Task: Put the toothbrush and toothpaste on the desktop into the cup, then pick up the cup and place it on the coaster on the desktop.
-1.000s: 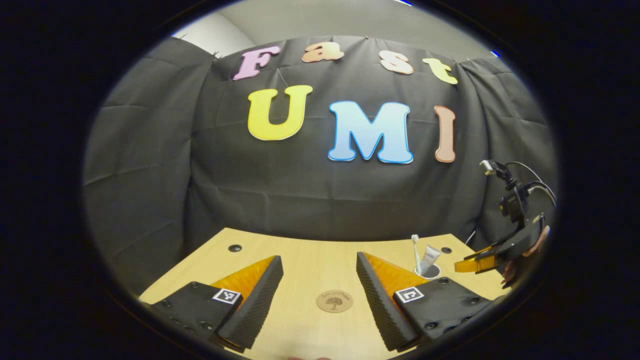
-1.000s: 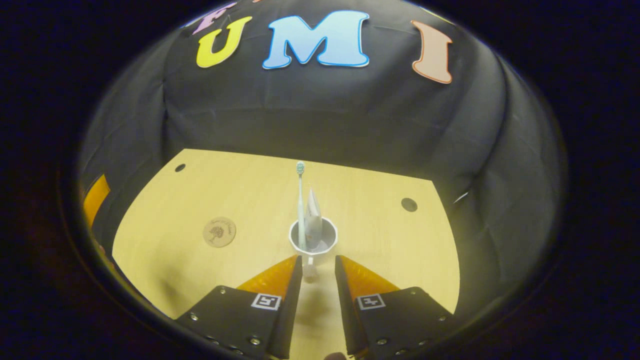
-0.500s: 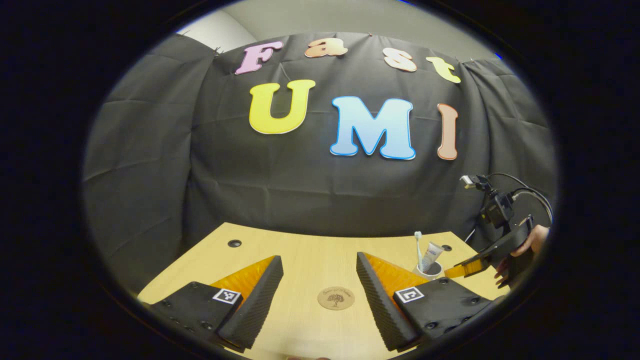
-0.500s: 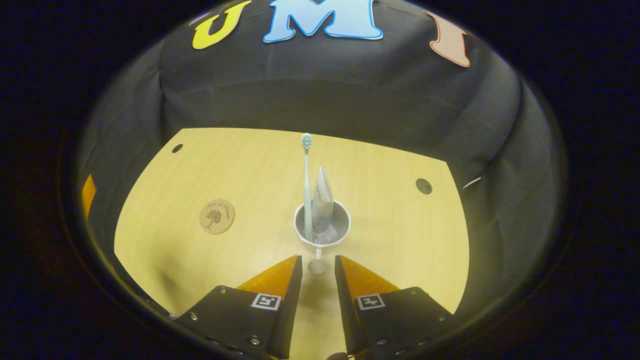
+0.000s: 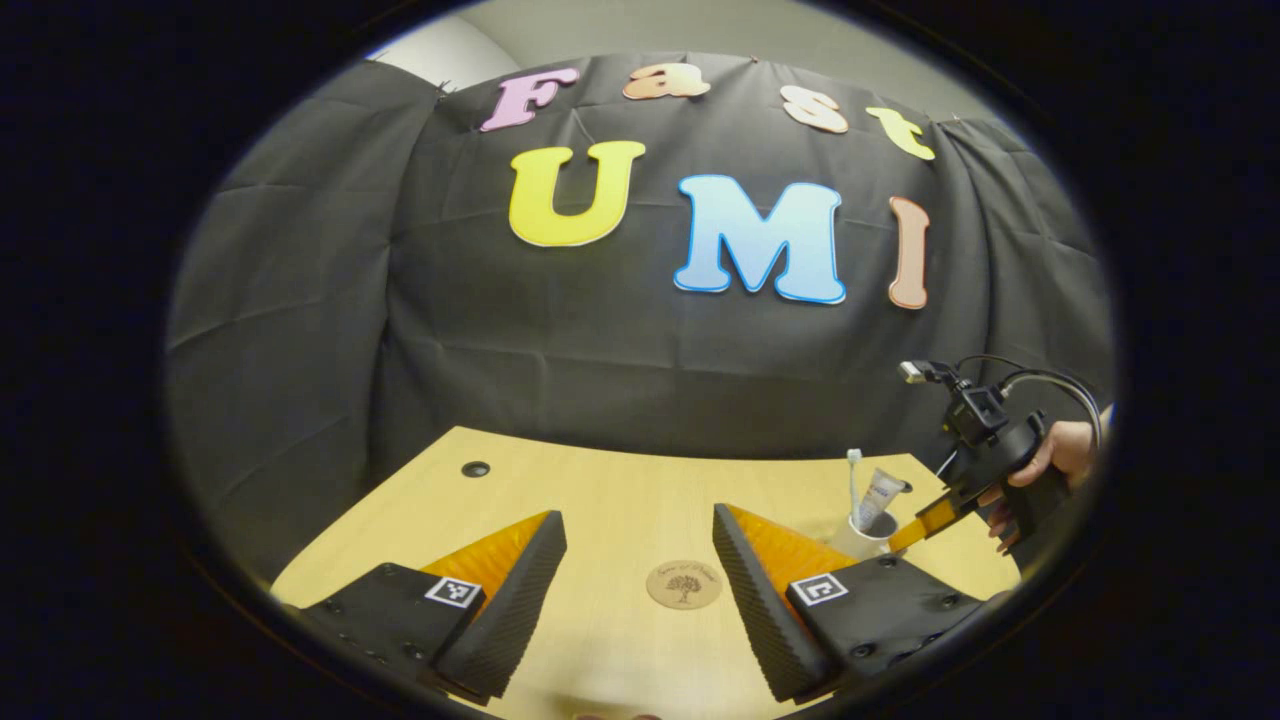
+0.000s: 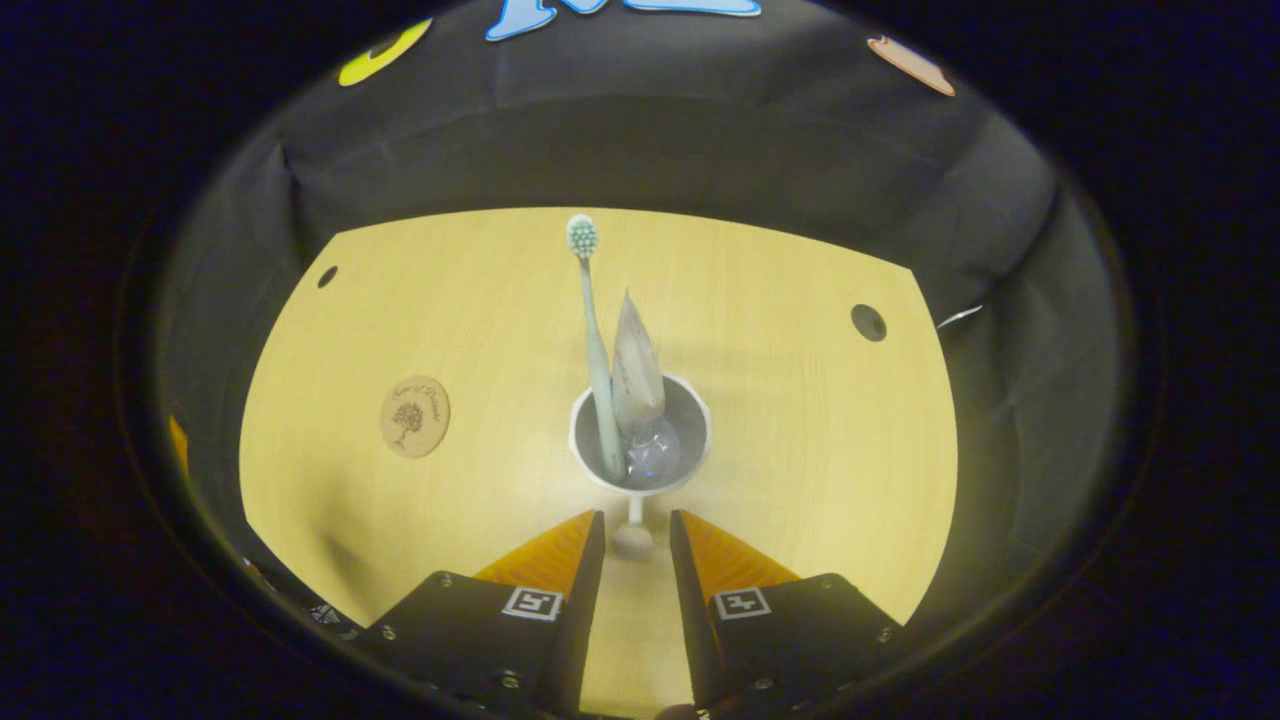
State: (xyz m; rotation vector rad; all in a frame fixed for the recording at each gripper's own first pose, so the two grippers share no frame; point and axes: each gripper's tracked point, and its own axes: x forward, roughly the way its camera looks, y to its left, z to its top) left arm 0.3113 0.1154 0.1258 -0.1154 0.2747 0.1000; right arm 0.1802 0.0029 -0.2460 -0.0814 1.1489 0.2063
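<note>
Our right tongs (image 6: 636, 545) narrow, fingers flanking cup handle knob, contact unclear. White cup (image 6: 640, 440) just ahead, upright on counter (image 6: 800, 420); toothbrush (image 6: 592, 330) and toothpaste (image 6: 634, 372) stand inside. Coaster (image 6: 414, 416) round, tree print, well left of cup, open counter between. Our left tongs (image 5: 638, 570) wide, empty, coaster just ahead.

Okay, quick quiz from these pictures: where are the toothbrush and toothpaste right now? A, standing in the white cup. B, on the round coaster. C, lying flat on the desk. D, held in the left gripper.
A: in the right gripper view the toothbrush and toothpaste stand inside the white cup, apart from the coaster.
</note>
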